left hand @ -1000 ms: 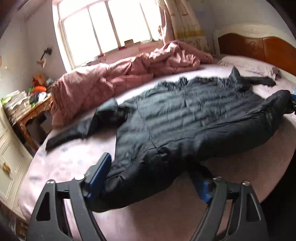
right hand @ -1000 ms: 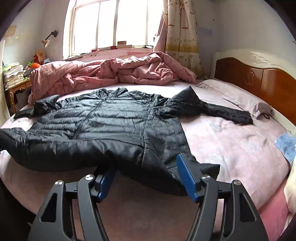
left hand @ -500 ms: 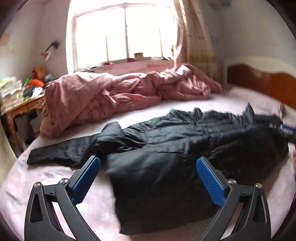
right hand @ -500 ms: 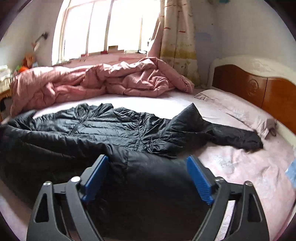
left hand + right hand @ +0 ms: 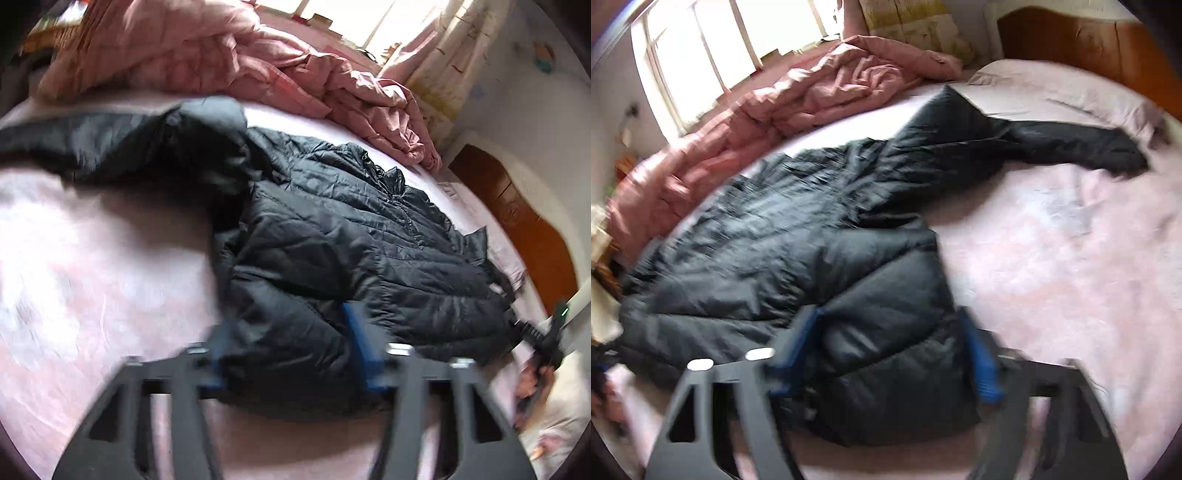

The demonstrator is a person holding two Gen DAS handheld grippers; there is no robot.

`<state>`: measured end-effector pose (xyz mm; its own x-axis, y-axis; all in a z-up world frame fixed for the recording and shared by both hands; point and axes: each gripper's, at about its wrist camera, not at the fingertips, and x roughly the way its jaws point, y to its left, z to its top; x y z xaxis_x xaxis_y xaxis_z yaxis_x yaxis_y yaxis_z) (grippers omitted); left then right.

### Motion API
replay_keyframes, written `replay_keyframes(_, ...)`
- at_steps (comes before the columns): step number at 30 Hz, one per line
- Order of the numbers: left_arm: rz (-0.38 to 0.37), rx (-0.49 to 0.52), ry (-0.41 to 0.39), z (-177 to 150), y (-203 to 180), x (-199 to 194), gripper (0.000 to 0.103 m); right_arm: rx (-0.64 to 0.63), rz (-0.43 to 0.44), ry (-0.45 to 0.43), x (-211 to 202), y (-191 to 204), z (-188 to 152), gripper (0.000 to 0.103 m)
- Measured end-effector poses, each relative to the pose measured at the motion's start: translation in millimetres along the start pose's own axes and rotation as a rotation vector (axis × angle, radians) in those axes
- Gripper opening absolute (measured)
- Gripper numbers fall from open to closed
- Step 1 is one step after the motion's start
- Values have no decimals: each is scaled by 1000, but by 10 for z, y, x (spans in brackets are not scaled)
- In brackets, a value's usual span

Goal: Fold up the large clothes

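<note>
A large black puffer jacket [image 5: 351, 236] lies on the pink bed, its lower half doubled up over its upper half. It also shows in the right wrist view [image 5: 798, 236]. My left gripper [image 5: 291, 350] is open with its blue pads either side of the folded edge at the jacket's left corner. My right gripper [image 5: 894, 350] is open with its pads either side of the folded edge at the right corner. One sleeve [image 5: 92, 140] stretches out left, the other sleeve [image 5: 1067, 144] reaches toward the pillow. Both views are motion-blurred.
A crumpled pink duvet [image 5: 229, 62] lies along the far side under the window [image 5: 713, 48]. A wooden headboard [image 5: 1082, 37] and pillow [image 5: 1063, 88] are at the right. Bare pink sheet [image 5: 1071, 258] lies around the jacket.
Both grippers carried the jacket's hem up and forward, folding the lower half over the upper half. They were closed on the hem a second ago; now the pads stand wide.
</note>
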<state>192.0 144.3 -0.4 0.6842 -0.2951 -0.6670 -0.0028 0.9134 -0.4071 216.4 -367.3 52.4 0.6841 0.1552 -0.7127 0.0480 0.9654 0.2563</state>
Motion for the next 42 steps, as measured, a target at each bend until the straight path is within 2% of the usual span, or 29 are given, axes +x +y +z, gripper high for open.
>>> replay_keyframes(2,44,57,-24,2,-97,-15,37,14,0,-35,2,-4,86,17)
replay_keyframes(3,76,79,-30,12,-115,-15,38,22,14,-51,2,5,102,13)
replay_keyframes(5,135,116,-51,2,-159,-20,45,4,37,-104,-30,60,141,11)
replay_keyframes(7,185,156,-78,-44,-205,-38,46,-56,7,-128,-15,169,153,11)
replay_keyframes(8,202,174,-99,-68,-218,-70,47,-84,-25,-113,34,206,166,12)
replay_keyframes(9,230,189,-130,-85,-243,-112,48,-97,-62,-89,77,210,156,17)
replay_keyframes(10,306,207,-188,-108,-300,-194,50,-90,-95,-74,82,208,132,23)
replay_keyframes(12,433,250,-340,-174,-452,-390,53,-51,-150,-88,-12,186,90,57)
replay_keyframes(14,419,301,-435,-230,-605,-584,66,-36,-141,-194,-252,179,14,69)
replay_keyframes(16,372,353,-483,-284,-752,-715,73,-65,-120,-306,-518,236,-40,79)
replay_keyframes(17,348,366,-488,-295,-802,-736,81,-88,-109,-350,-614,283,-71,91)
replay_keyframes(20,227,367,-429,-288,-929,-660,96,-171,-69,-410,-744,477,-140,99)
replay_keyframes(21,192,365,-393,-285,-962,-592,99,-207,-40,-402,-737,563,-160,103)
replay_keyframes(22,170,361,-355,-280,-986,-511,103,-240,-8,-387,-721,635,-181,103)
replay_keyframes(26,119,362,-250,-298,-1123,-229,103,-323,19,-279,-486,983,-228,103)
replay_keyframes(28,137,391,-167,-355,-1186,-52,100,-326,55,-194,-303,1077,-242,103)
replay_keyframes(29,157,400,-124,-387,-1186,49,95,-314,60,-161,-220,1086,-261,103)
replay_keyframes(31,180,388,-81,-431,-1149,179,94,-292,32,-114,-59,1085,-319,103)
replay_keyframes(37,230,402,-35,-500,-1164,350,95,-235,-8,-1,240,982,-356,103)
replay_keyframes(39,239,406,-31,-495,-1164,375,97,-248,-38,28,335,1008,-381,103)
replay_keyframes(40,248,401,-33,-494,-1155,382,103,-257,-53,34,359,1014,-392,103)
replay_keyframes(42,258,402,-31,-491,-1158,388,103,-288,-95,43,399,1075,-410,103)
